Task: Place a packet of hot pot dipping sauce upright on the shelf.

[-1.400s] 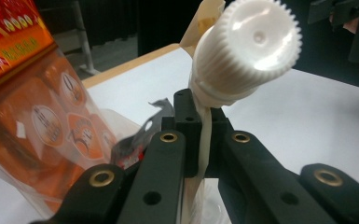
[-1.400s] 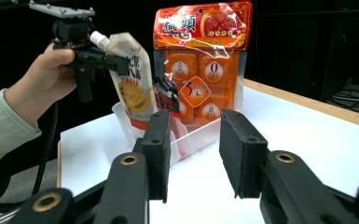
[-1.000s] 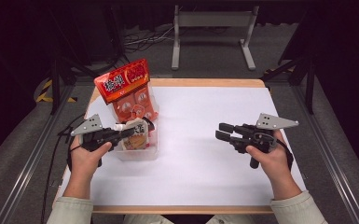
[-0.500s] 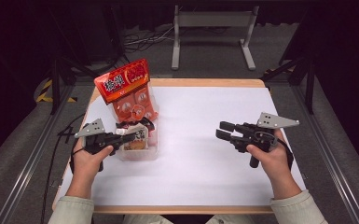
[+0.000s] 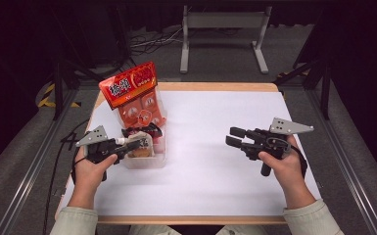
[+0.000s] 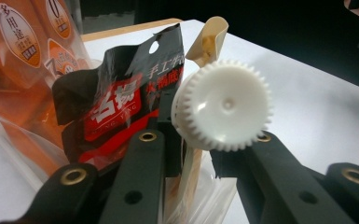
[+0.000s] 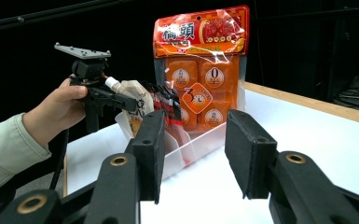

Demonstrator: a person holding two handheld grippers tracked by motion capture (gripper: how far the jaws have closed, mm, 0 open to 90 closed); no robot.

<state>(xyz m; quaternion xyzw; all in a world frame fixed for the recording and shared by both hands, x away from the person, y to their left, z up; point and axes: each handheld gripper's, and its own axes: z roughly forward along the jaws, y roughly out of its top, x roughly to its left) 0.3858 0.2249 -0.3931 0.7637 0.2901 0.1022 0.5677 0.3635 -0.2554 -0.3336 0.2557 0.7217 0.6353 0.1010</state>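
Observation:
A clear plastic container (image 5: pixel 149 162) stands at the left of the white table (image 5: pixel 210 186). In it are a tall orange snack bag (image 5: pixel 132 90), a black and red packet (image 5: pixel 144 131) and a beige spouted pouch (image 5: pixel 139 151) with a white ribbed cap (image 6: pixel 224 105). My left gripper (image 5: pixel 136 145) reaches into the container from the left. Its jaws have just been opening and now stand open, loosely either side of the pouch's spout. My right gripper (image 5: pixel 235 137) hovers at the right, pointing left. Its jaws have just been opening too, and nothing is between them.
The right gripper view looks across at the orange bag (image 7: pixel 200 60), the container (image 7: pixel 200 142) and the other hand with its gripper (image 7: pixel 123 102). A metal stand (image 5: pixel 223 29) and cables lie on the floor beyond the table's far edge.
The left hand has slid back slightly towards the table's left edge, and its jaws have parted a little around the pouch. The right hand has kept still.

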